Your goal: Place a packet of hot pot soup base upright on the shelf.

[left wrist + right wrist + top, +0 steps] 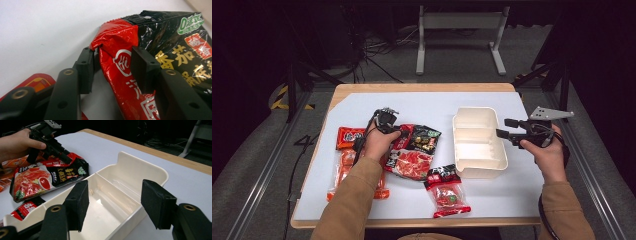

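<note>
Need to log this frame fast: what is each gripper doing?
Left gripper: jaws around the crinkled red-and-black foil packet; grip cannot be told.
Right gripper: open, empty.

Two forearms in tan long sleeves (349, 200) reach in from the bottom edge, hands bare. Each hand carries a black two-jaw gripper. The left gripper (388, 124) has a small grey metal piece on top and a black cable (358, 145) along the wrist. The right gripper (512, 131) bears a grey three-cornered plate (549, 113) with small holes. Up close, the jaws are matte black bars with brass-ringed screw holes (55, 208) and rough, rectangular black pads (157, 202).
</note>
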A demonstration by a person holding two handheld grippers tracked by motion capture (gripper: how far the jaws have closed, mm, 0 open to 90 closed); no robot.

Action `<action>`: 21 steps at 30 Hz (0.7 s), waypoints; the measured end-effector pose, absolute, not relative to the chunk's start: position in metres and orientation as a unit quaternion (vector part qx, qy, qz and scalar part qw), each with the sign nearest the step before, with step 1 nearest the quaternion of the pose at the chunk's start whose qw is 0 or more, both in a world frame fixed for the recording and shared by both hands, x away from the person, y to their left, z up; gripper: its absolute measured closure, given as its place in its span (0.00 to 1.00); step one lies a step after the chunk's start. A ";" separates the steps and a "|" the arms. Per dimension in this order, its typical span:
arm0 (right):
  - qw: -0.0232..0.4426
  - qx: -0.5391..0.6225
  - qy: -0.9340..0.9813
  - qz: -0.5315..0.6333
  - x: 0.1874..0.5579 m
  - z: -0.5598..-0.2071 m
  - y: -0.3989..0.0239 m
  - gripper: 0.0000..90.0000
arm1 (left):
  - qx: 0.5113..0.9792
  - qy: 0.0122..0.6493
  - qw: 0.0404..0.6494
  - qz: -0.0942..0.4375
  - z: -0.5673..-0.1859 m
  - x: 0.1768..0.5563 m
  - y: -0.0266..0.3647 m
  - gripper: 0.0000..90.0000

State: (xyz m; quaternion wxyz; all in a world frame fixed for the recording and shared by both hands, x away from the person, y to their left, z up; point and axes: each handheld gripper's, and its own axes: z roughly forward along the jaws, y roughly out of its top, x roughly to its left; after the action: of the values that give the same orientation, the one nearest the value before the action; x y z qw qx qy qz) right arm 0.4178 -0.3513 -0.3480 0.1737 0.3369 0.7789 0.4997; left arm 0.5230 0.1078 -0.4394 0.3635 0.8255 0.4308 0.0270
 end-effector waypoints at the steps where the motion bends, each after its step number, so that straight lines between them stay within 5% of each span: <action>1: 0.174 0.337 0.779 0.499 0.418 -0.348 -0.351 0.44 | 0.826 0.431 0.363 0.026 -0.440 0.522 0.107 0.69; 7: 0.173 0.337 0.779 0.499 0.418 -0.348 -0.351 0.44 | 0.826 0.427 0.367 0.020 -0.439 0.521 0.109 0.88; 21: 0.174 0.340 0.774 0.504 0.416 -0.346 -0.354 0.48 | 0.814 0.428 0.391 0.026 -0.422 0.513 0.110 0.95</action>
State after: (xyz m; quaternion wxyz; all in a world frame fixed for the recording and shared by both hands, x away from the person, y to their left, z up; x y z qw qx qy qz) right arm 0.4165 -0.3543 -0.3461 0.1741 0.3404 0.7745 0.5040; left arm 0.5134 0.1097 -0.4225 0.3911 0.8141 0.4284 0.0264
